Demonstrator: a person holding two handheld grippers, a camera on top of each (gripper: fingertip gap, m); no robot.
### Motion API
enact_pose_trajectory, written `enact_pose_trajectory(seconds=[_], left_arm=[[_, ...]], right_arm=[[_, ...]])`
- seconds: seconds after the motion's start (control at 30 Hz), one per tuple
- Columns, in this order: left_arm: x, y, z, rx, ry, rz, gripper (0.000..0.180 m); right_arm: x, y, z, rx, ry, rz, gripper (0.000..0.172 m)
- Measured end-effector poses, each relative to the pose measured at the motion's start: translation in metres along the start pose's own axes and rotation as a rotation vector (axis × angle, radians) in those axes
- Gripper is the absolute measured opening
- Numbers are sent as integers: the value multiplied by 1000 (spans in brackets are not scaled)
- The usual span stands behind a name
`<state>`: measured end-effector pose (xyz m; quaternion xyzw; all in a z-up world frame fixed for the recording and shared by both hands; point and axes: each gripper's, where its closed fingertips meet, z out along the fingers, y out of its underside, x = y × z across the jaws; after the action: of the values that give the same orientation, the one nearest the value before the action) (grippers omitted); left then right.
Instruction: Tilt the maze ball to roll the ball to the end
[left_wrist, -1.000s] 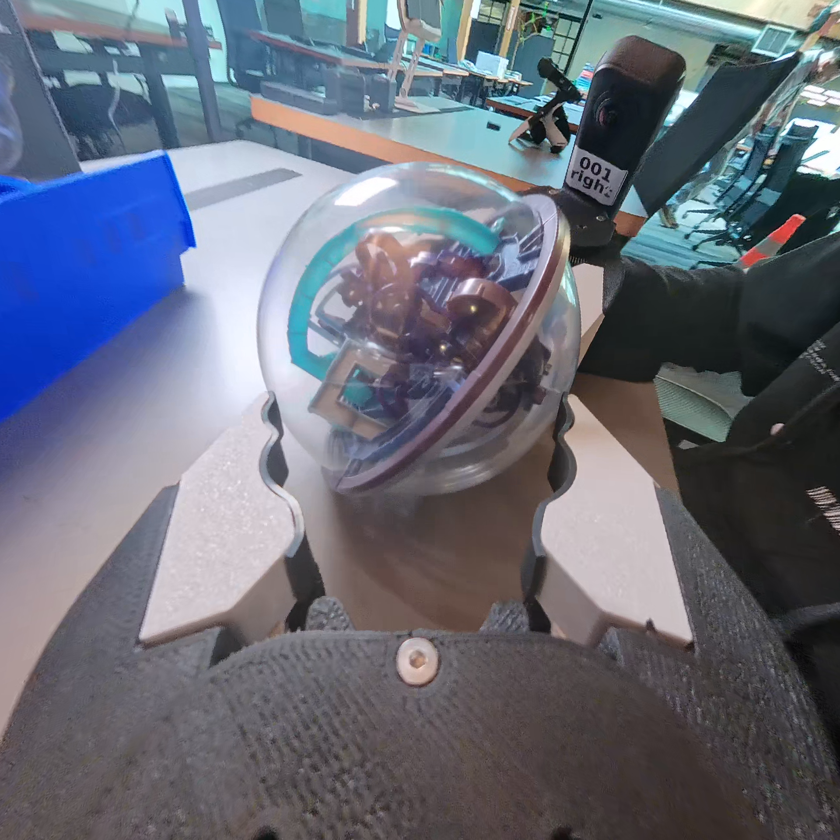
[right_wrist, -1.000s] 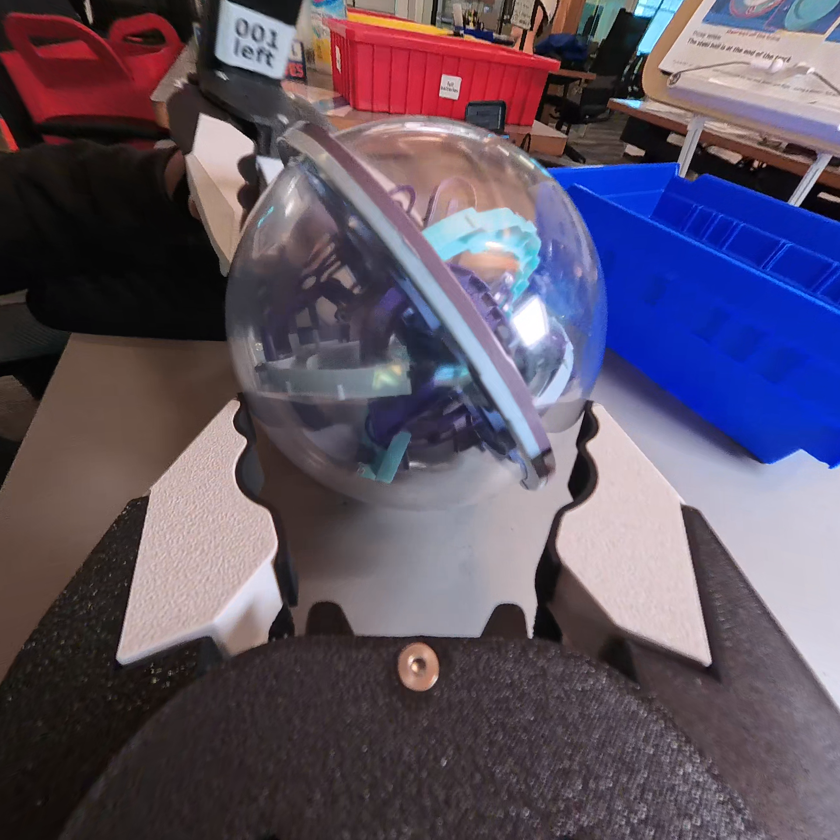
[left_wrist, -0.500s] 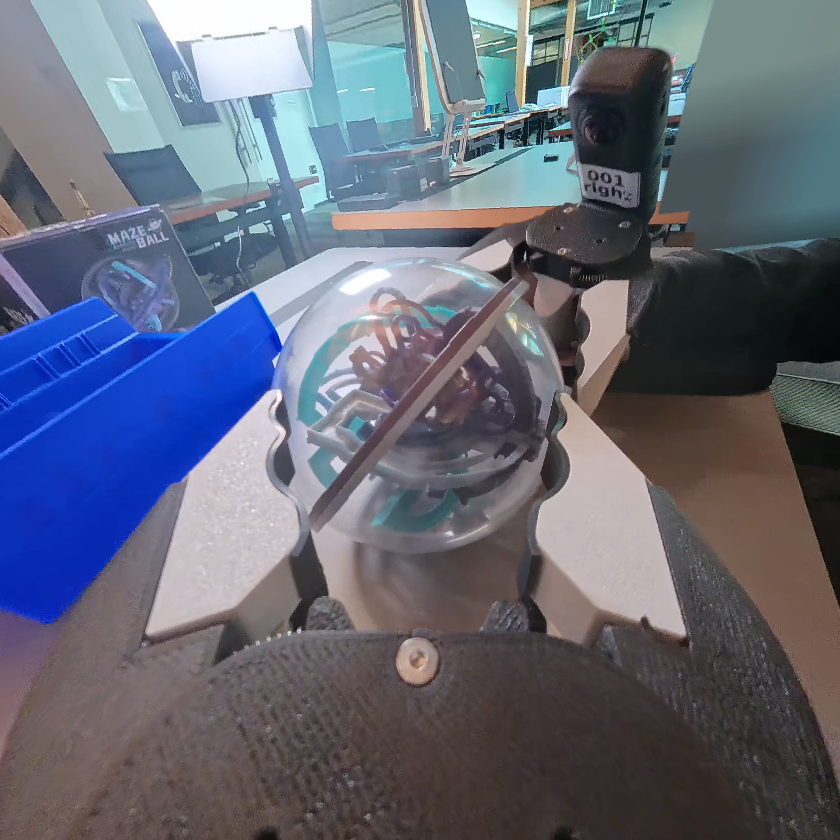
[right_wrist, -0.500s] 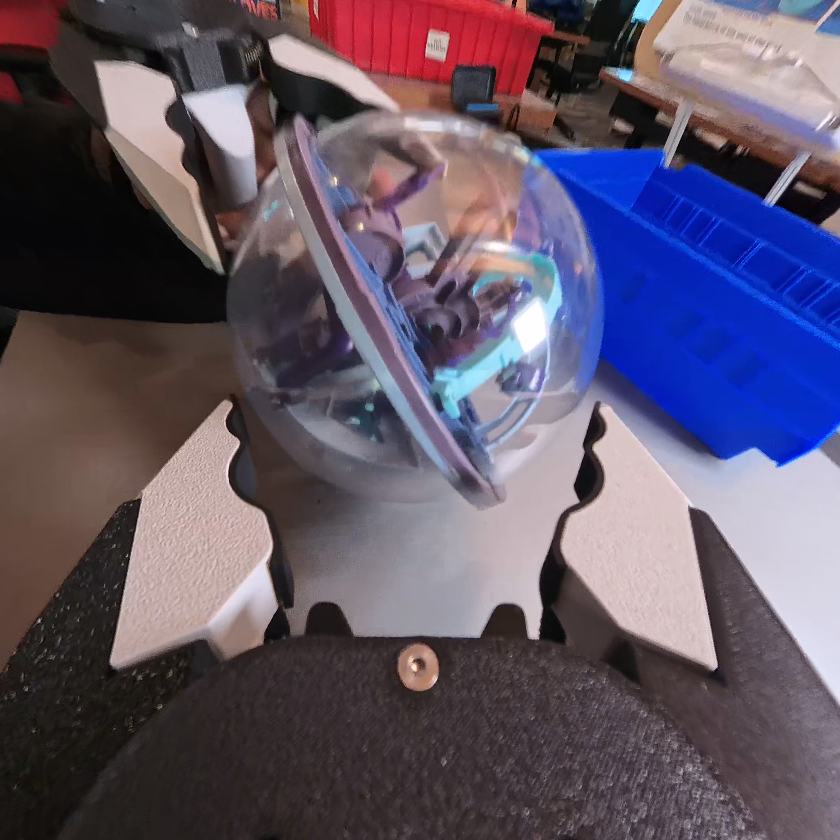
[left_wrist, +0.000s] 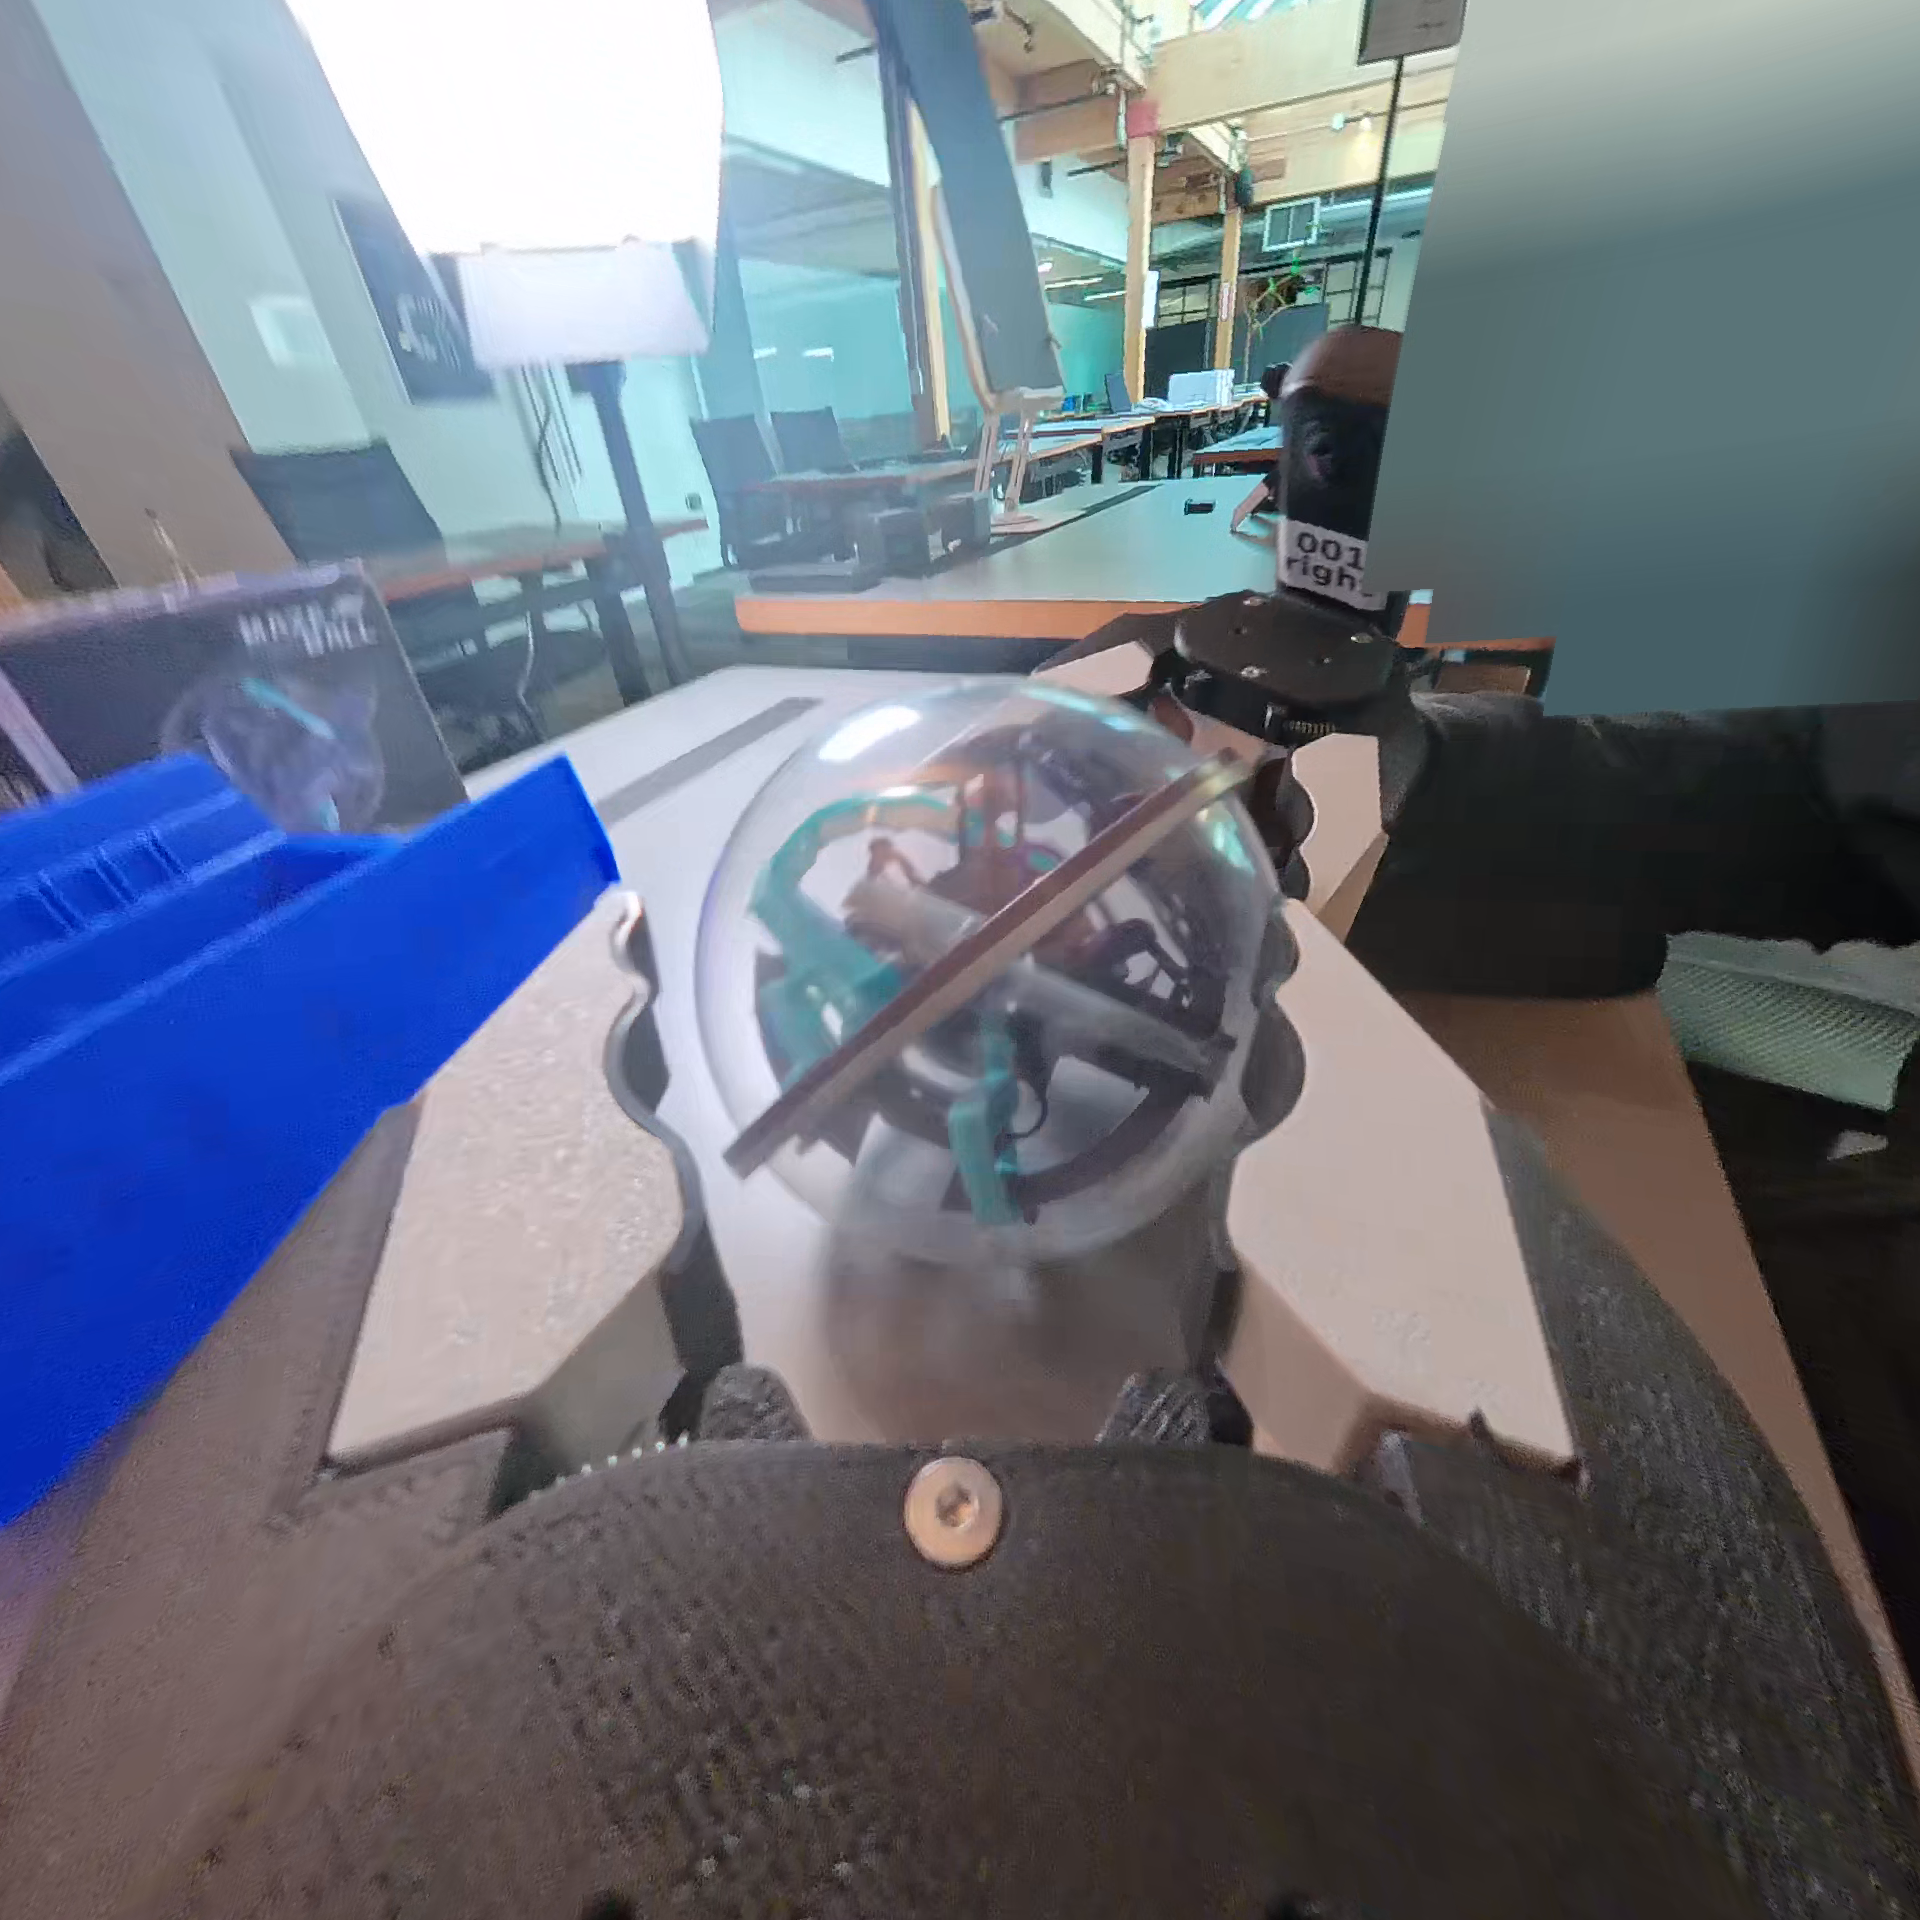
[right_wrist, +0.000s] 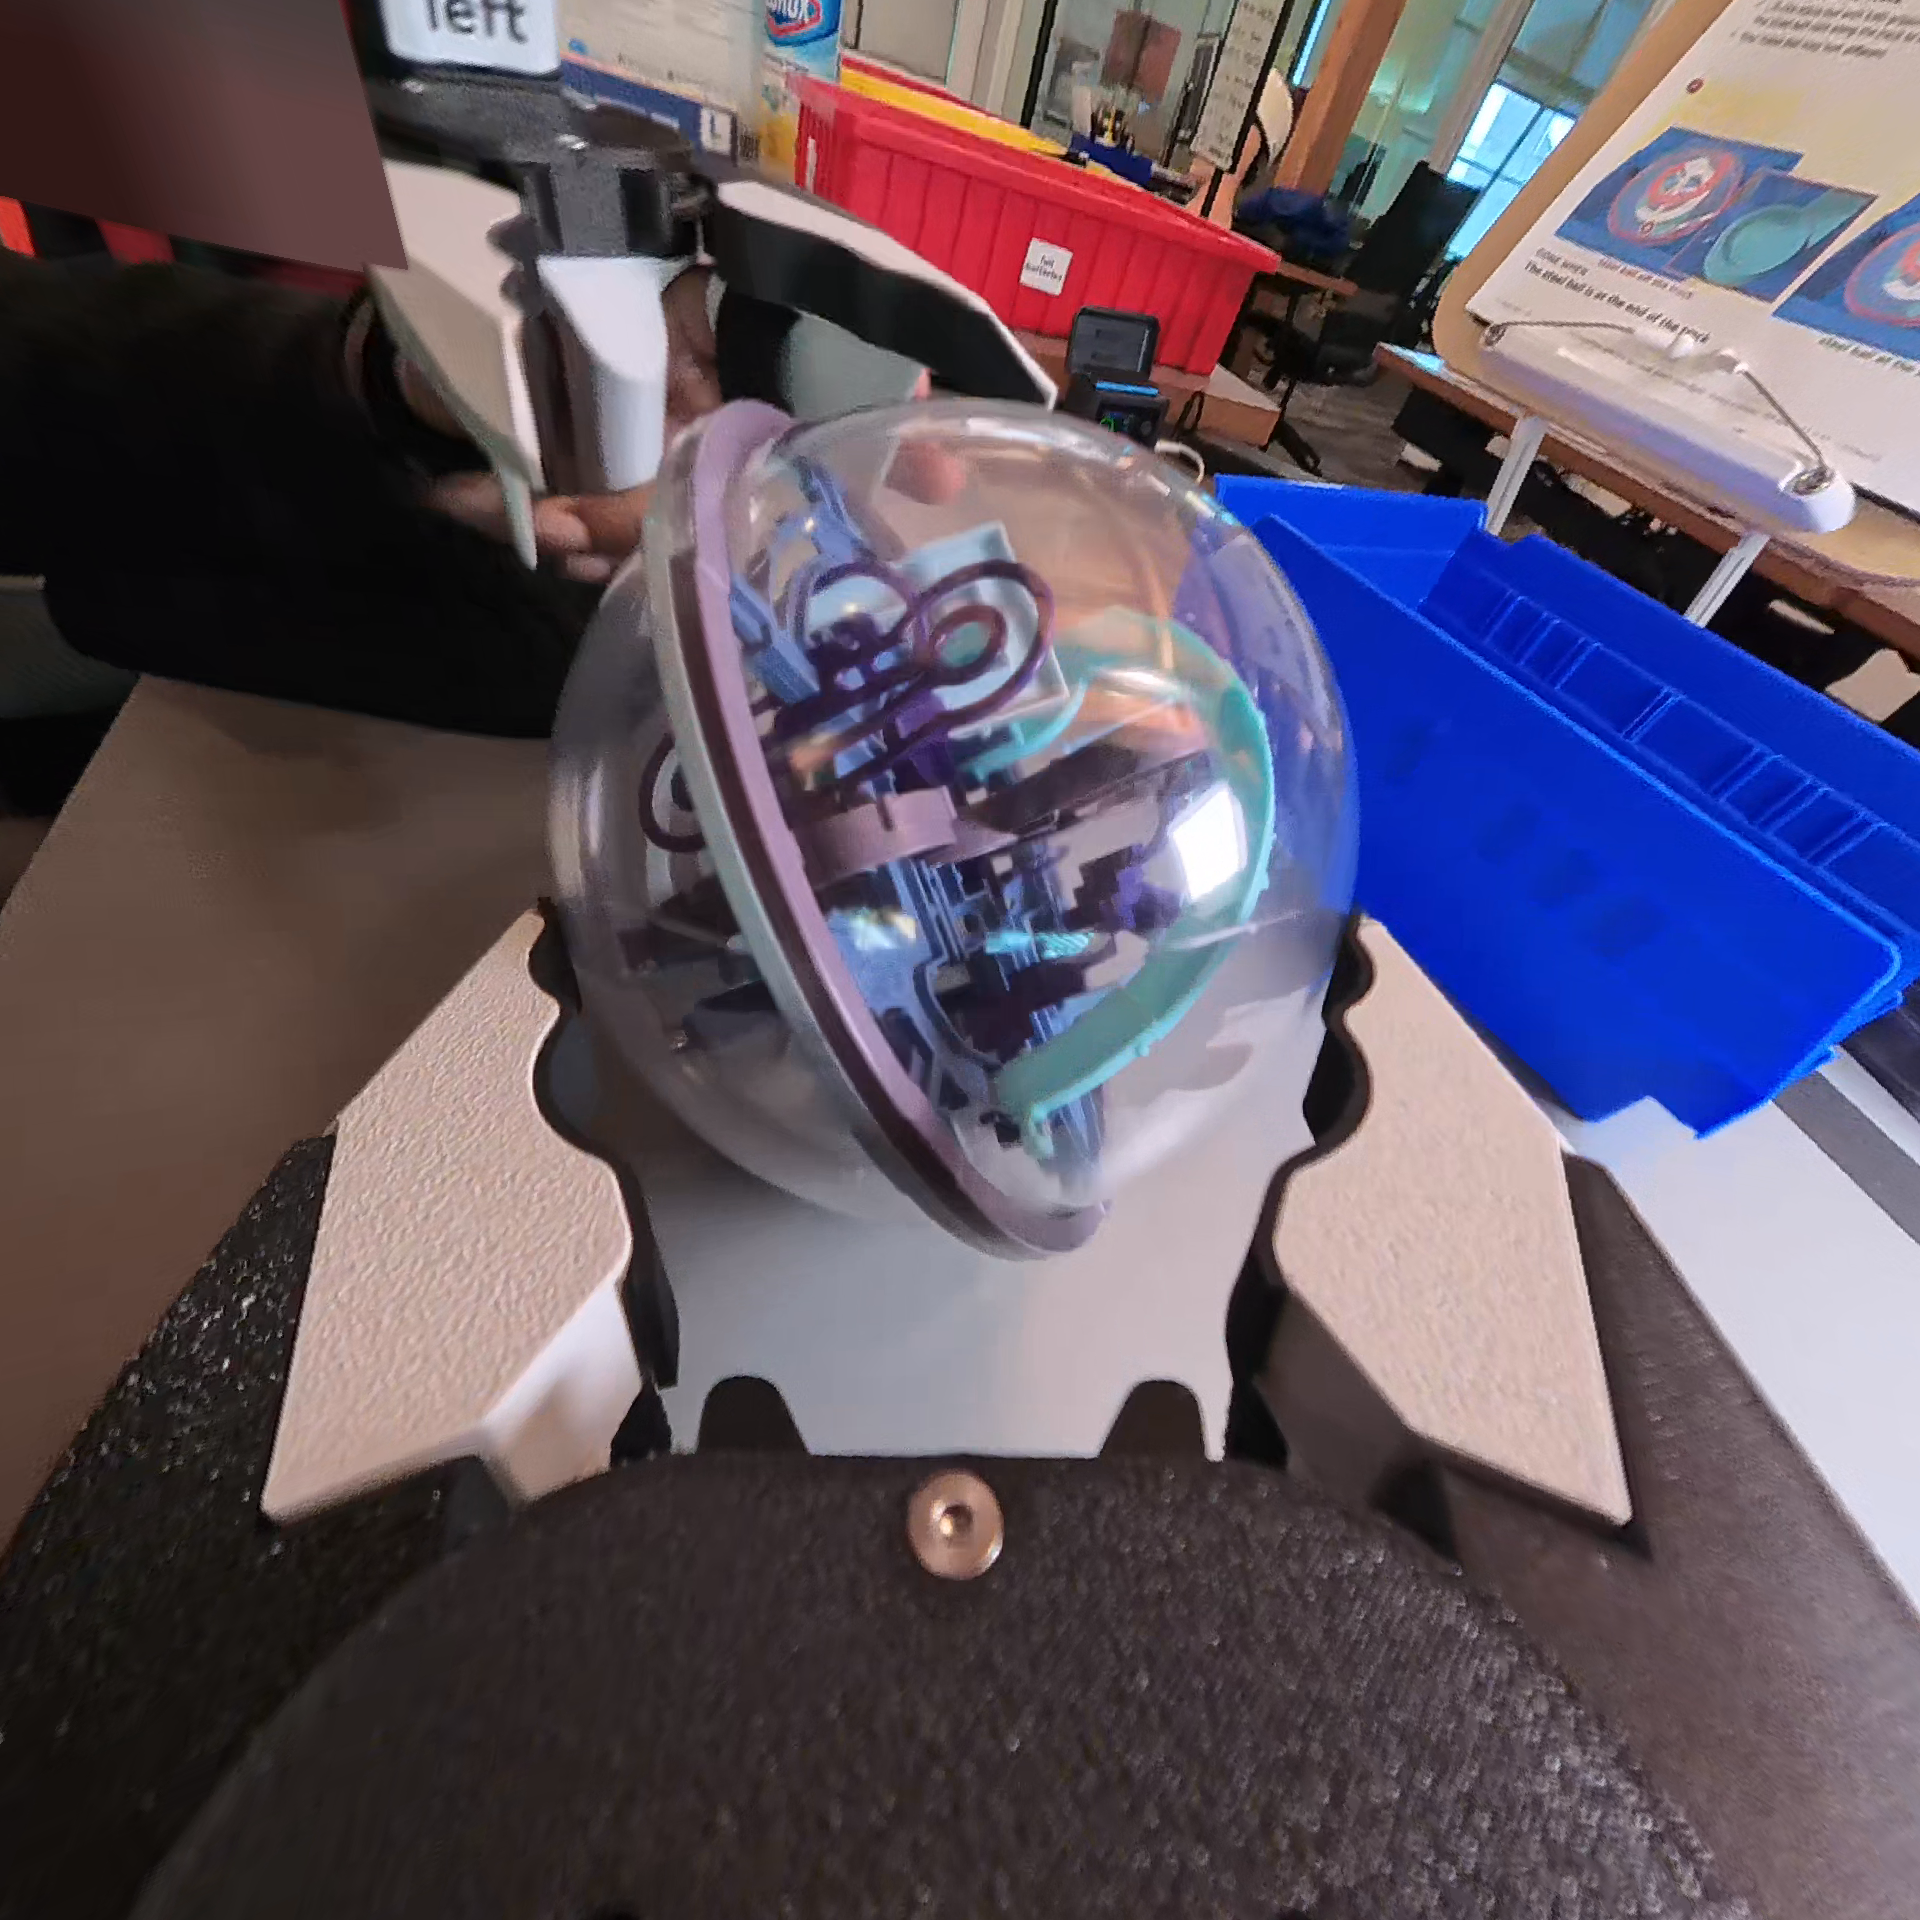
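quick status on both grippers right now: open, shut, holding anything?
Left gripper: open around the maze ball; a gap shows beside one finger.
Right gripper: shut on the maze ball, both fingers against it.

Clear maze ball (right_wrist: 935, 810), purple-teal tracks; blue bin (right_wrist: 1621, 831); red bin (right_wrist: 1018, 239).
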<state>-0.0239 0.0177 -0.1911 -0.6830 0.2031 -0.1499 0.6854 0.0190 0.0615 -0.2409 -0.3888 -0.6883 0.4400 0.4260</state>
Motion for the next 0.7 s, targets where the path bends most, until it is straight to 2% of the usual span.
enact_pose_trajectory(seconds=[0.07,0.13,0.3,0.7], left_arm=[[-6,13,-1,-42,20,-98,129],[-5,23,1,-84,51,-153,136],[9,38,12,-163,87,-124,126],[14,30,12,-135,35,24,126]], right_arm=[[0,5,-2,-18,-10,-6,138],[-1,8,-2,-29,-20,-11,138],[-7,18,1,-78,-46,-27,137],[-9,29,5,-150,-33,-64,135]])
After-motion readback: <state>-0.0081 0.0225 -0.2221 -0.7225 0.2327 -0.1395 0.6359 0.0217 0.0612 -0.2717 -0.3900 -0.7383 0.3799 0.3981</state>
